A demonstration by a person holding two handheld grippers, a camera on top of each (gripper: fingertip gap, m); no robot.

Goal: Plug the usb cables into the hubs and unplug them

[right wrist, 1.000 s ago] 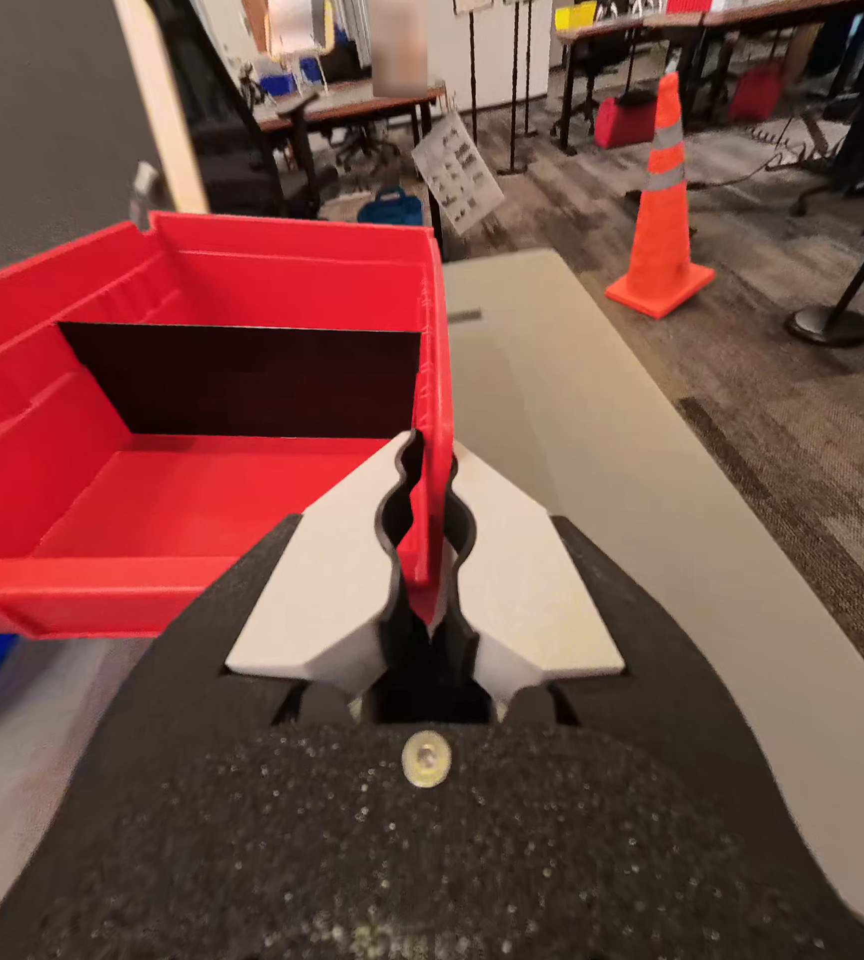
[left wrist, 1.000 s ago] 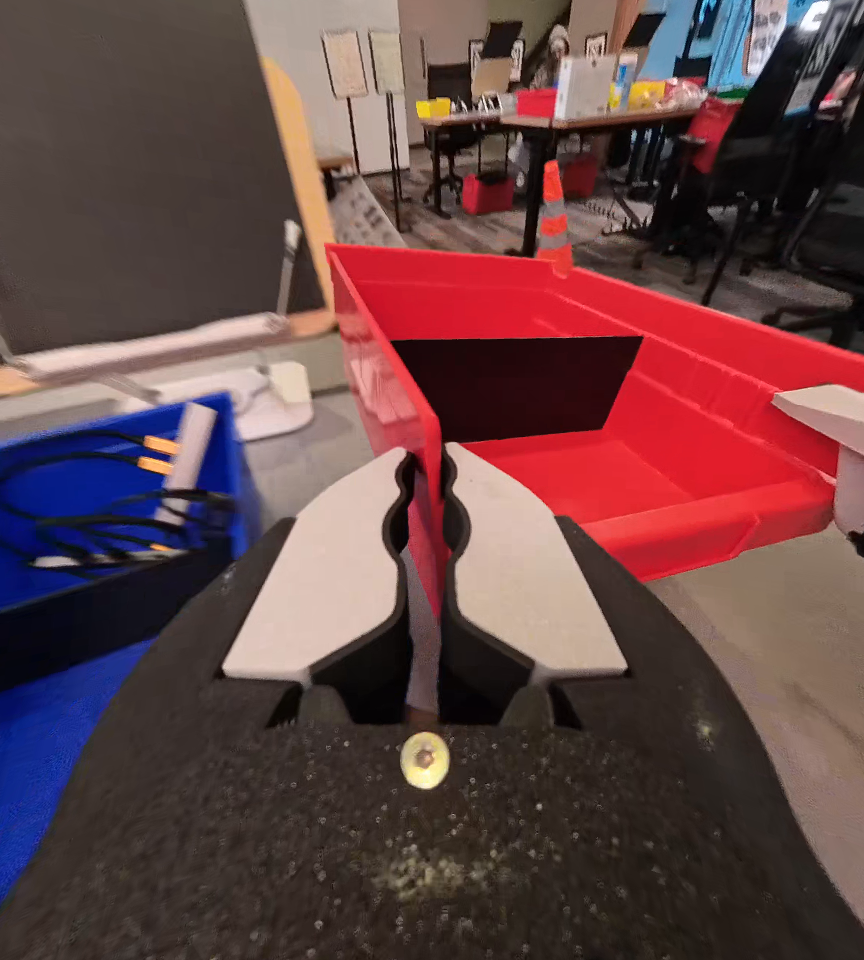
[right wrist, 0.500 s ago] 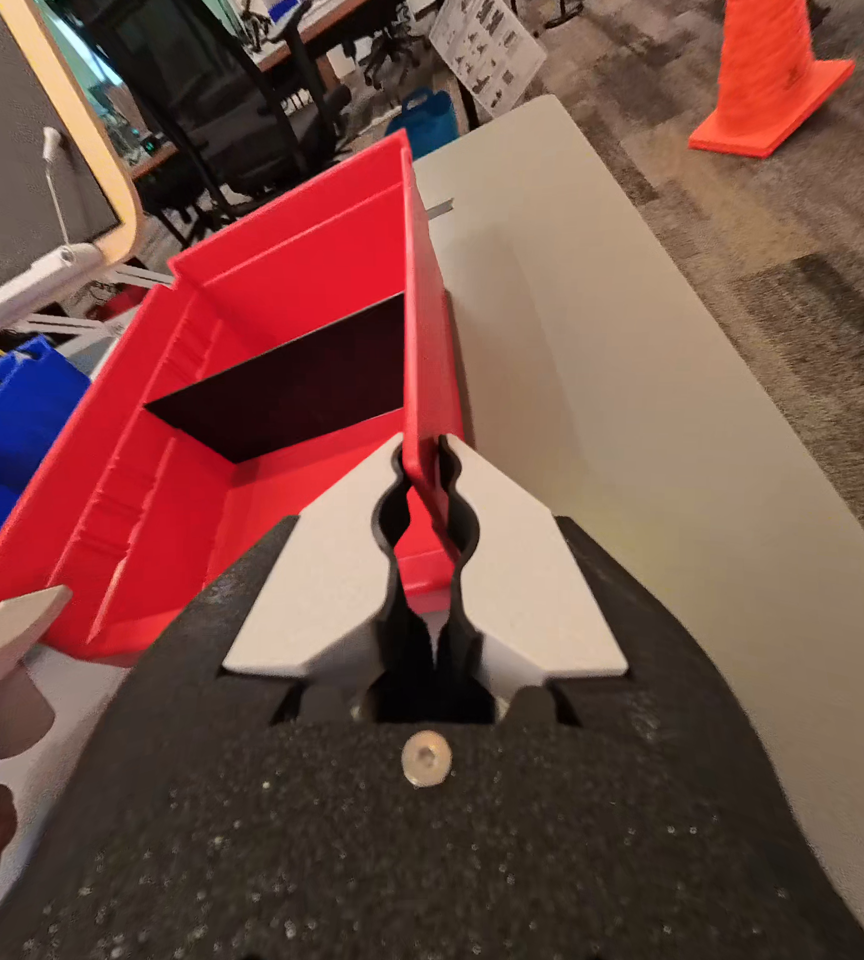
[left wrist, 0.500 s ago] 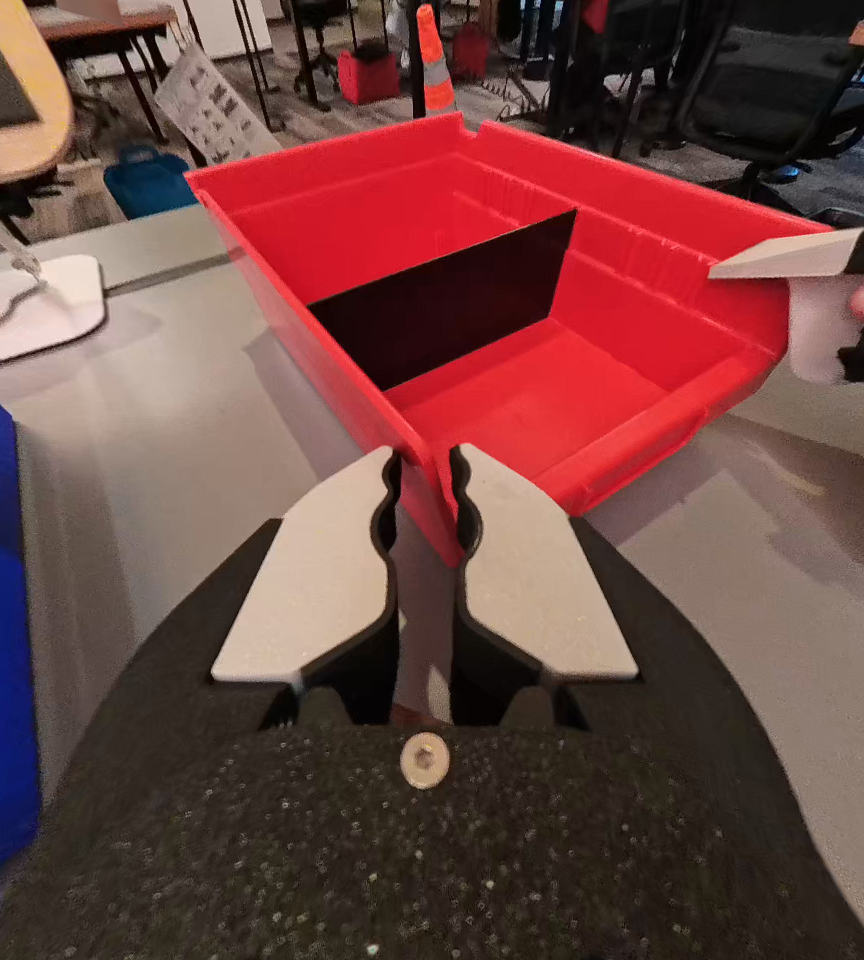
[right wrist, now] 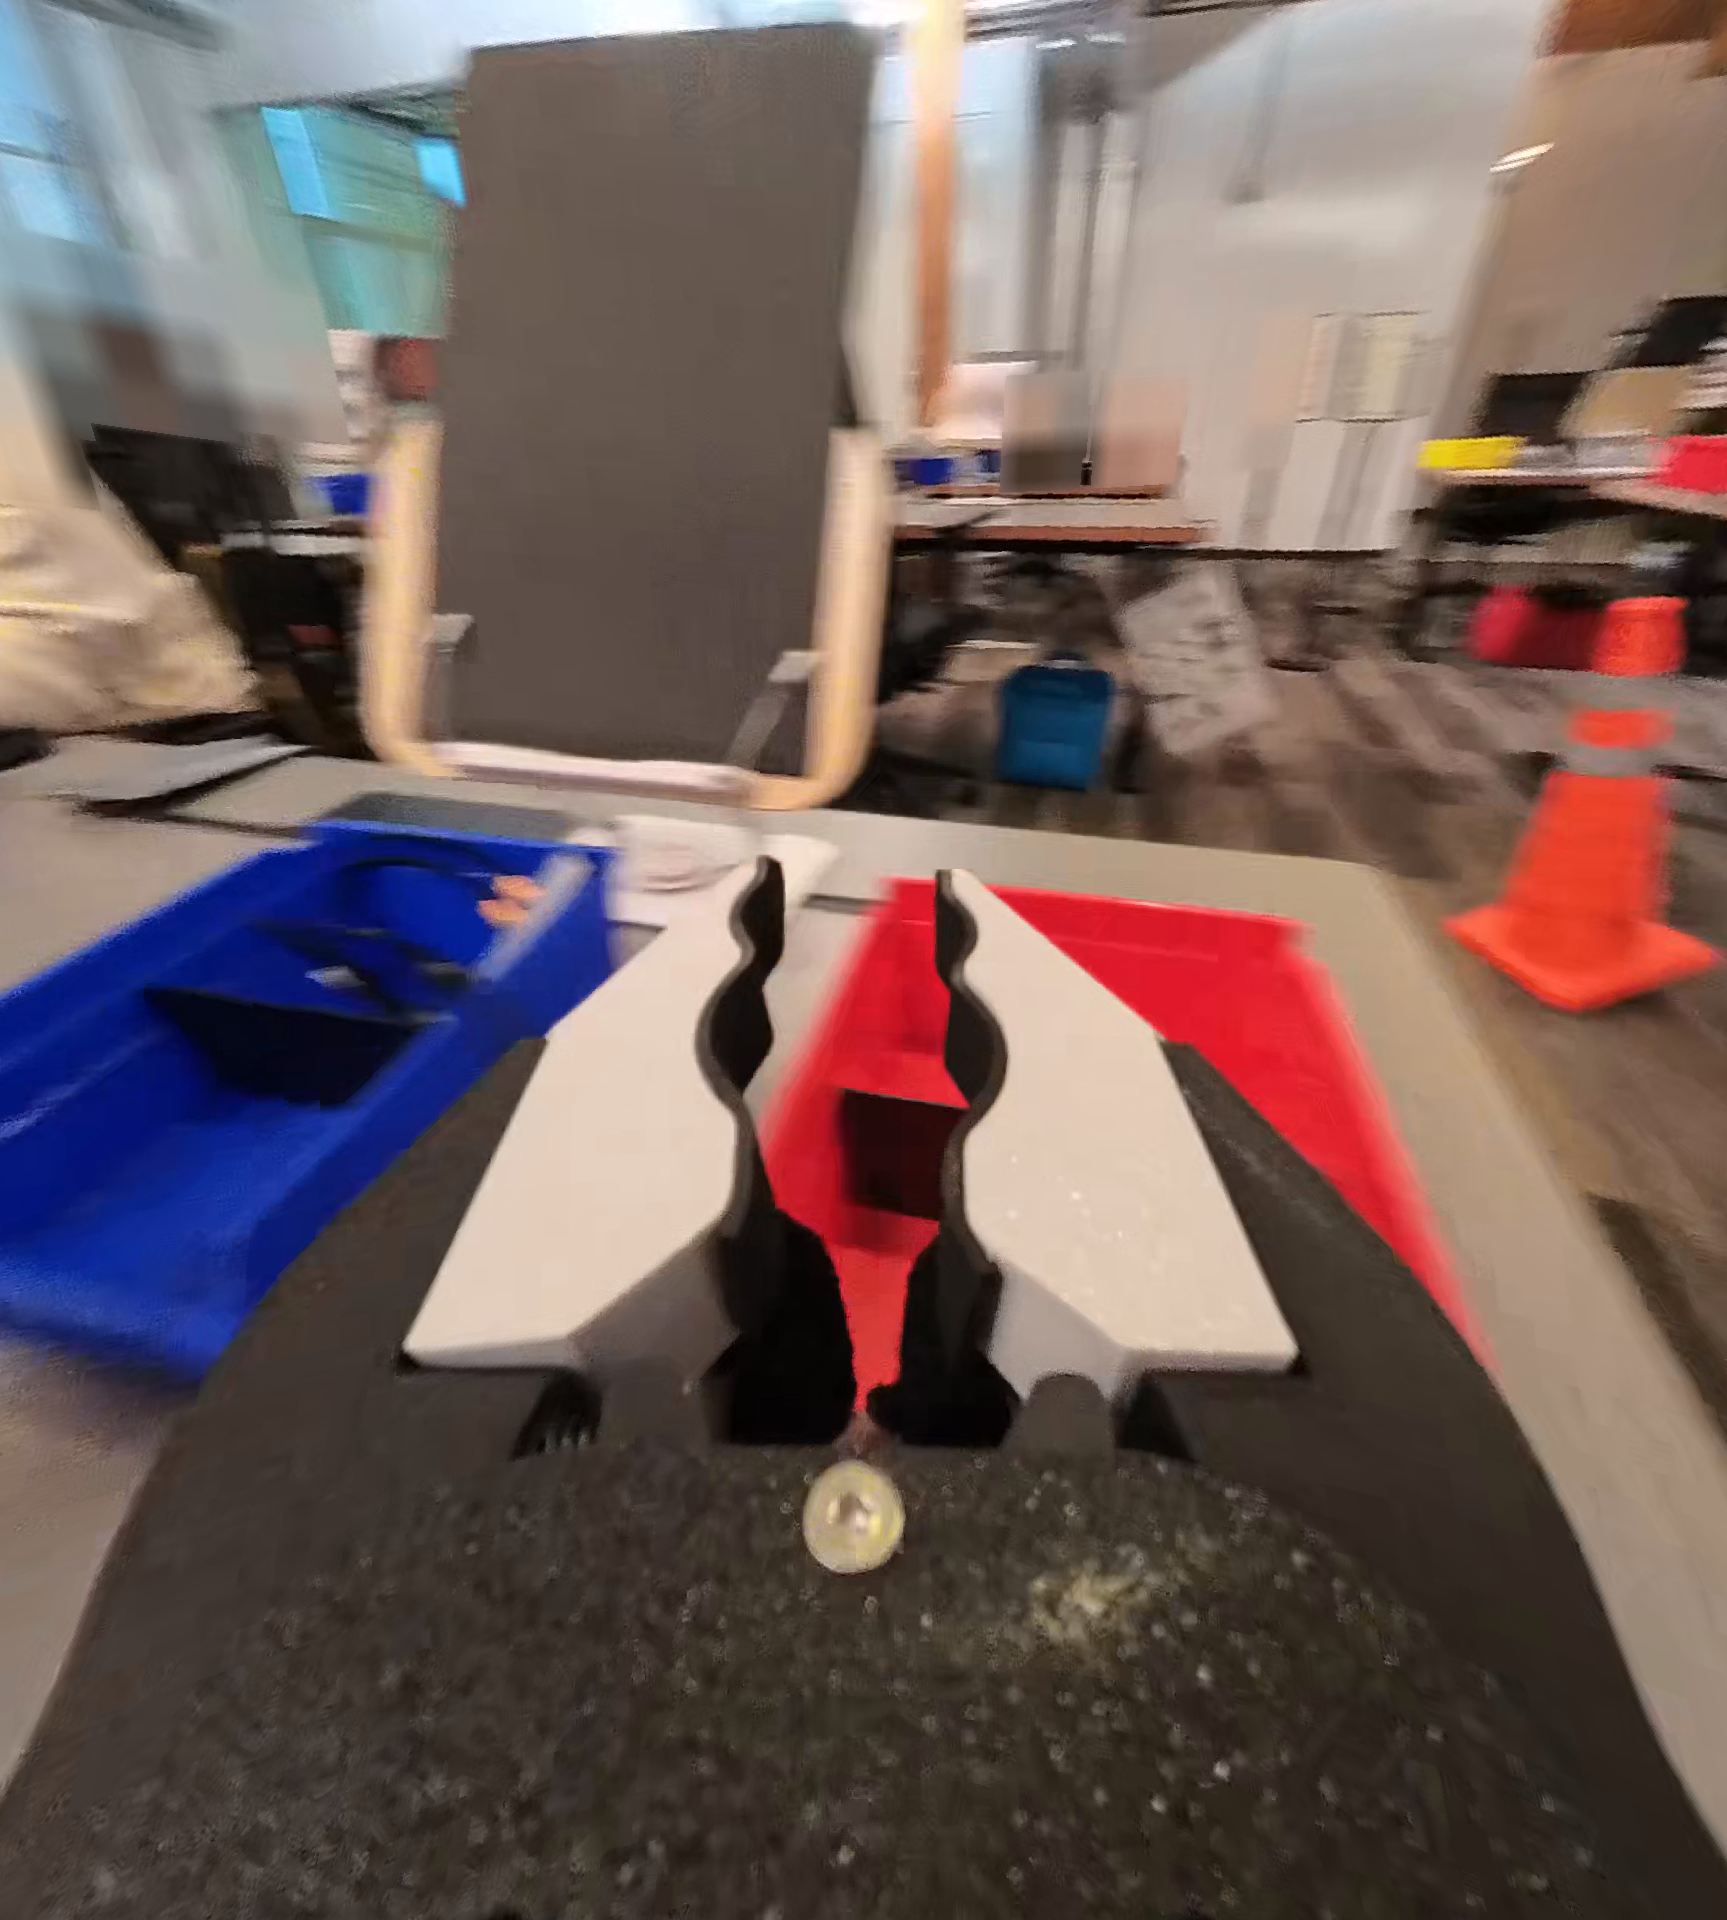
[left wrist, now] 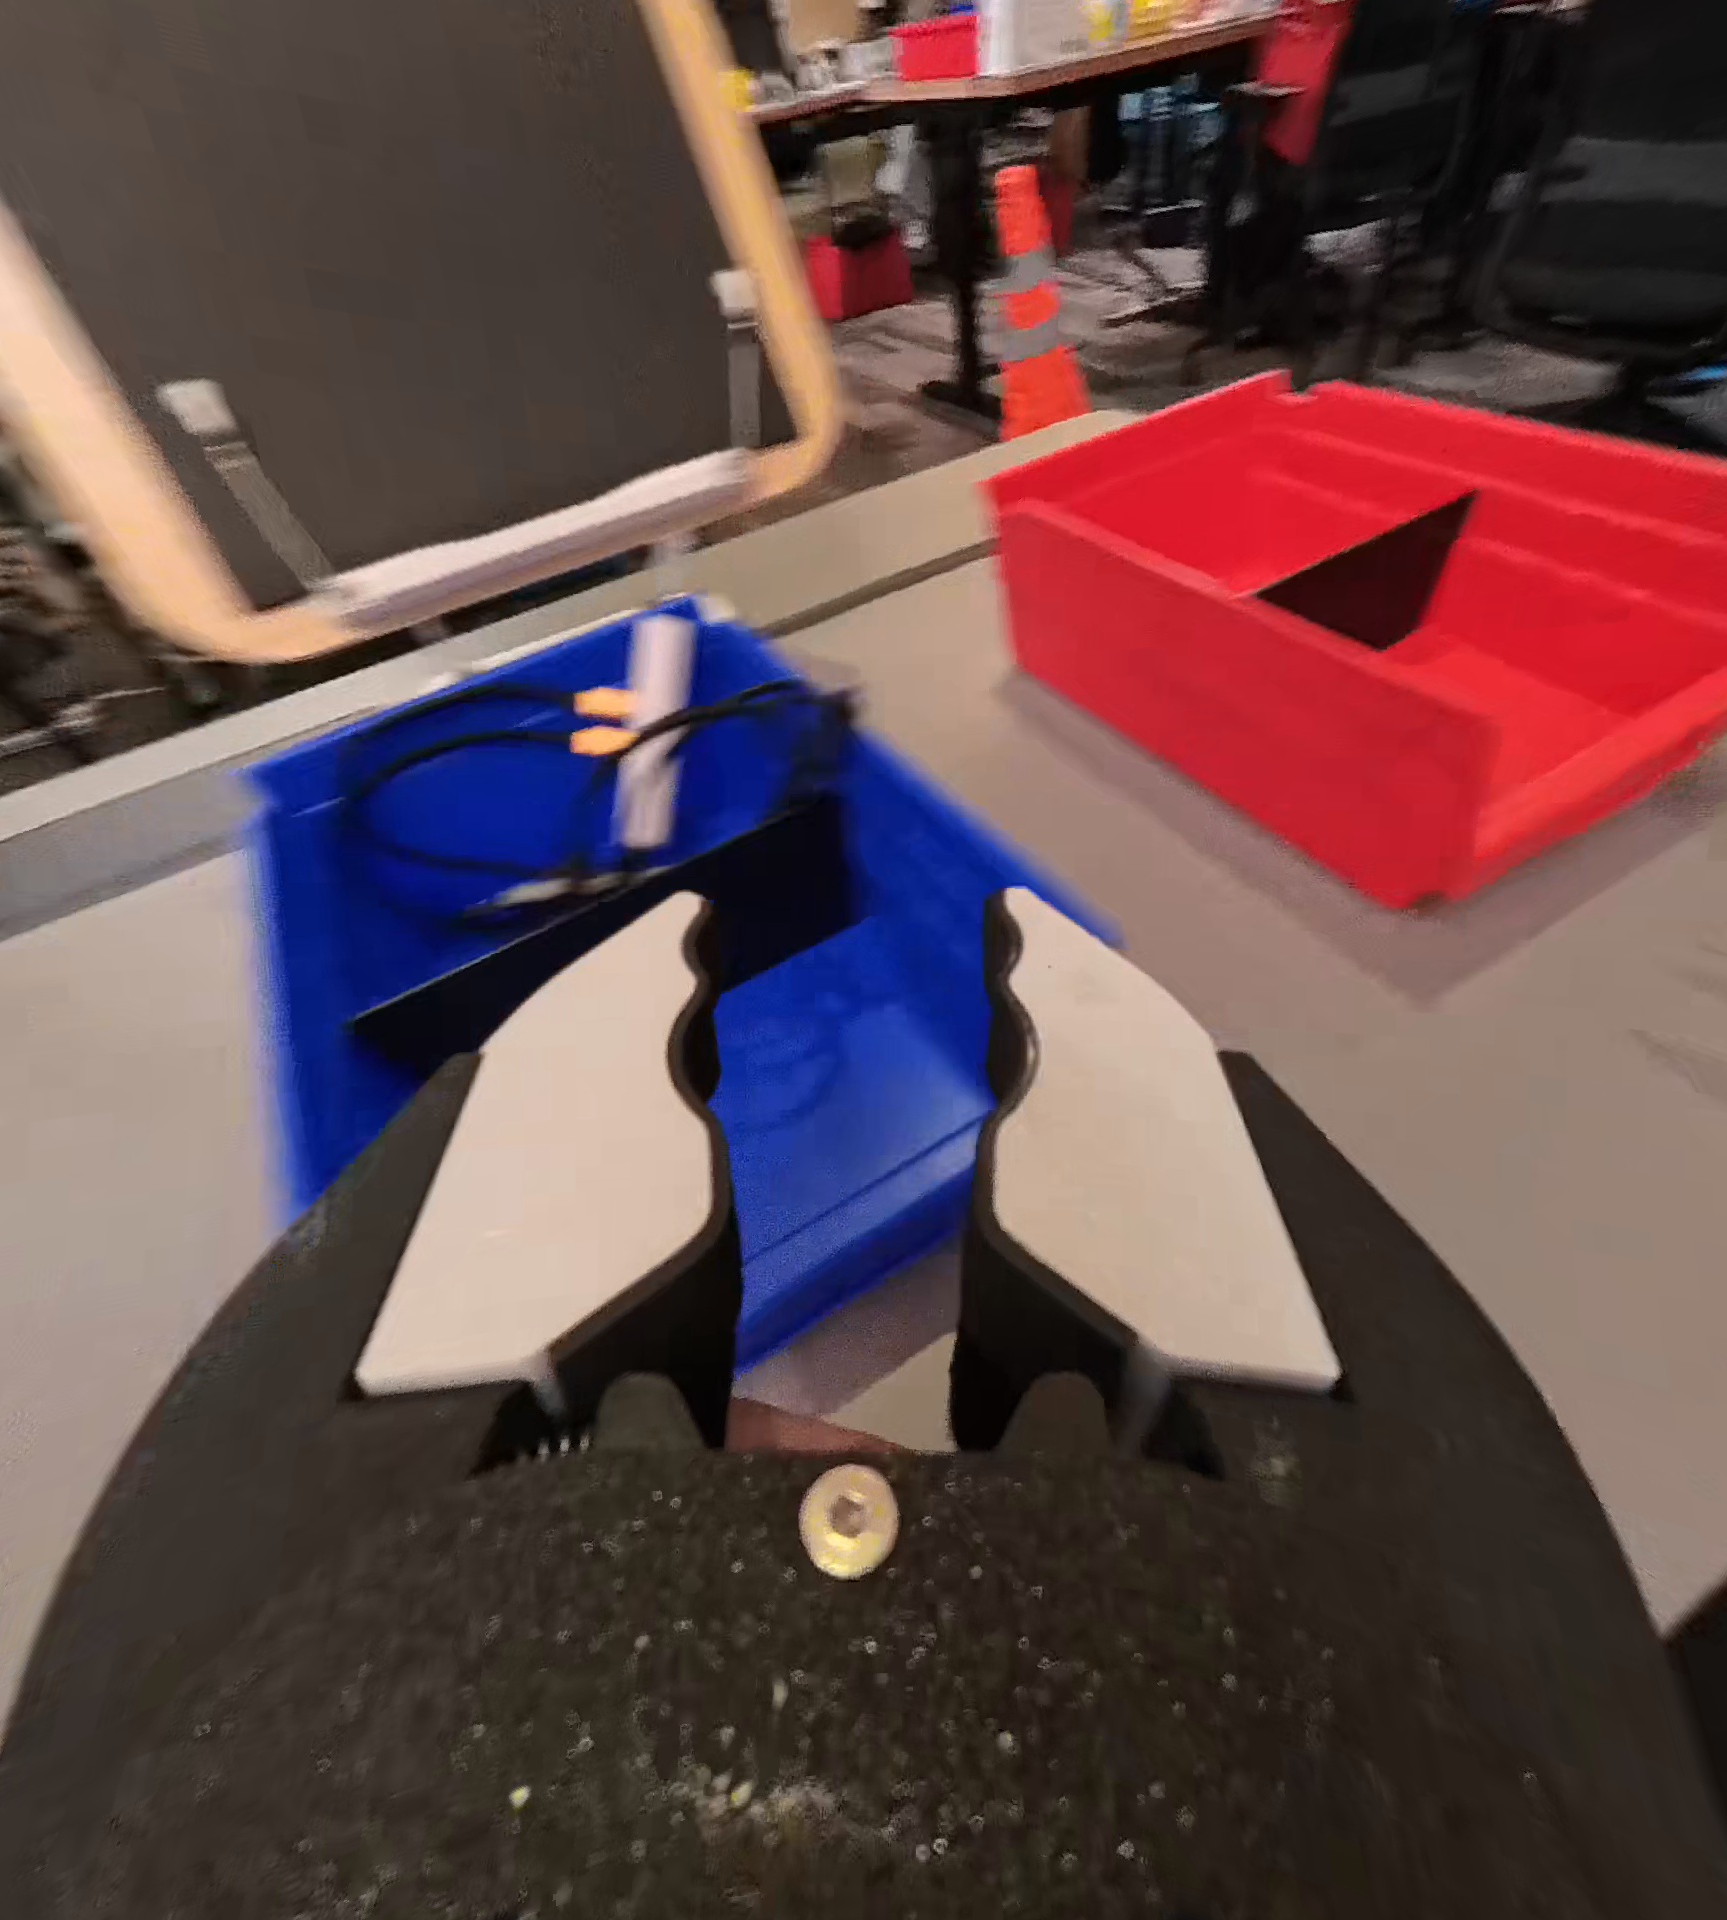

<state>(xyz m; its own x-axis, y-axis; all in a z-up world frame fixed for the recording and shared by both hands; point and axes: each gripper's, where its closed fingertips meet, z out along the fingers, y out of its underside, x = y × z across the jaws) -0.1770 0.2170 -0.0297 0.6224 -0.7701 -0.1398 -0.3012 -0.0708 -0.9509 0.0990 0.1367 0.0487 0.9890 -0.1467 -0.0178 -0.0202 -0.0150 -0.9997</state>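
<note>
On a grey table (left wrist: 1461,1143) in a busy workroom, the left gripper (left wrist: 843,904) is being held parted and empty above the blue bin (left wrist: 319,1039) with cables (left wrist: 443,790), the right gripper (right wrist: 856,873) likewise near the red bin (right wrist: 1202,987) on the right.

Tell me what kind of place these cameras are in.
Probably a lab or workshop in an open office. A blue bin holding cables and a red bin sit on a grey table; an orange traffic cone, work desks and office chairs stand behind.
</note>
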